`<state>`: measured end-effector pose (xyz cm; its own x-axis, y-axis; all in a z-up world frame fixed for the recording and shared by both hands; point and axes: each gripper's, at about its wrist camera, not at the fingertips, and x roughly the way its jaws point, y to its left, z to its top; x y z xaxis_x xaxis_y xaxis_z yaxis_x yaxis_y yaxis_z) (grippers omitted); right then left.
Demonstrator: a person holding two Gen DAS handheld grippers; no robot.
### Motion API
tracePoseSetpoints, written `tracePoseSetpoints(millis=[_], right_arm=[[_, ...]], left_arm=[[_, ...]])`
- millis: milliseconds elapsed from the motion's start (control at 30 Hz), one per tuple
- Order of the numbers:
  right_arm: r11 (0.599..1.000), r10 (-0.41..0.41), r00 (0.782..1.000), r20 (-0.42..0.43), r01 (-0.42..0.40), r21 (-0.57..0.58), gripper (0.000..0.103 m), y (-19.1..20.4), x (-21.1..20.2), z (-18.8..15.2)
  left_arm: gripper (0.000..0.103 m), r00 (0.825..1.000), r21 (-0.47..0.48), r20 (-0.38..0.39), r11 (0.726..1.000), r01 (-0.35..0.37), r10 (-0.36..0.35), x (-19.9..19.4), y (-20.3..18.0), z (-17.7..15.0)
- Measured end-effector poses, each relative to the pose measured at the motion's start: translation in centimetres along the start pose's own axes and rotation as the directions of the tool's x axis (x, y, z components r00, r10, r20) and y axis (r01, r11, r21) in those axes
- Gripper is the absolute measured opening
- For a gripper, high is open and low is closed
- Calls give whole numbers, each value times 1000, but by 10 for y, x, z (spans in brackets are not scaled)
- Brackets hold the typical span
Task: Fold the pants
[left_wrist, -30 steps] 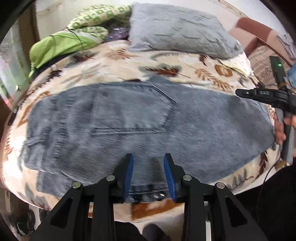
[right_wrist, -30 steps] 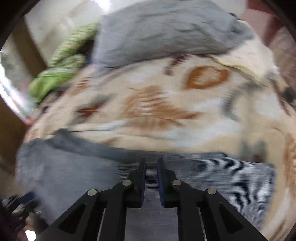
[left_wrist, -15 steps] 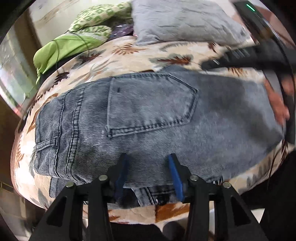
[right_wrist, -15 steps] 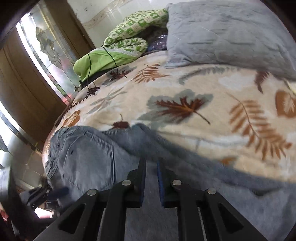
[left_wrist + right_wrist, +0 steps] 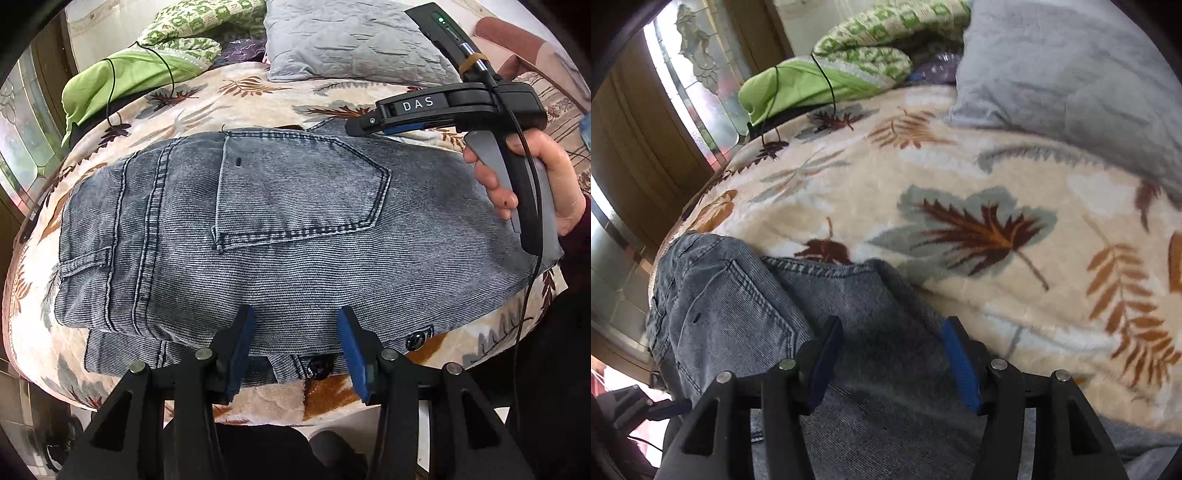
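Grey-blue corduroy pants (image 5: 280,236) lie folded on the leaf-print blanket (image 5: 229,96), back pocket up, waistband at the left, buttons at the near edge. My left gripper (image 5: 297,347) is open and empty over the near edge of the pants. My right gripper (image 5: 890,354) is open and empty above the far right part of the pants (image 5: 746,314). It also shows in the left wrist view (image 5: 364,122), held in a hand over the far edge of the pants.
A grey pillow (image 5: 354,40) lies at the back of the bed, with a green quilt (image 5: 147,66) and a thin black cable (image 5: 162,59) to its left. A glazed wooden door (image 5: 661,122) stands left of the bed. The bed's front edge (image 5: 332,406) runs just below the pants.
My right gripper went from shut to open and swung left over the far edge of the pants. My left gripper opened wider and moved closer to the pants.
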<state>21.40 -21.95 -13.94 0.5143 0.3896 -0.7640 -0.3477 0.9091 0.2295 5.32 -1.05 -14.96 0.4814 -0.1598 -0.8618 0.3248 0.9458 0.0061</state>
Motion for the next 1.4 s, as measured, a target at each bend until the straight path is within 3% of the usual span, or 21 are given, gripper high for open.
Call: tracePoseSetpoints(millis=[233,300,467,533,867,1000,1067,1200,1400], right_arm=[[1000,30,999,-29,-30,-6,64,3,16,-2],[1000,8,999,-38,-9,-20,43,4,22,-1],[997,-10,1000,-27,8,-72,14,14,22,2],[995,-46,999,-13,45,-94,10,20,23,3],[998,-53,999,2,53,-32,8,9,37,9],[998,17,1000,8,-17,68,13,-3,33,10],[990,68,998,17,-69,125,13,-9,24,9],[986,79,995,59,-87,142,13,-9,-13,-2],[987,51,994,98,-65,144,13,-16,-72,-44]], left_arm=[[47,1000,-3,10,1000,-1,1,-1,0,-2],[47,1000,-5,16,1000,2,-2,-1,1,-3],[47,1000,-15,16,1000,5,-4,-2,1,-4],[48,1000,-17,12,1000,3,-3,-2,0,-3],[48,1000,-29,-7,1000,1,-2,-6,-1,-5],[48,999,-73,-29,997,25,-27,-10,3,-4],[48,998,-111,-32,993,44,-48,-13,8,-2],[48,995,-190,-13,977,92,-96,-23,15,8],[49,994,-140,13,984,107,-106,-22,-7,23]])
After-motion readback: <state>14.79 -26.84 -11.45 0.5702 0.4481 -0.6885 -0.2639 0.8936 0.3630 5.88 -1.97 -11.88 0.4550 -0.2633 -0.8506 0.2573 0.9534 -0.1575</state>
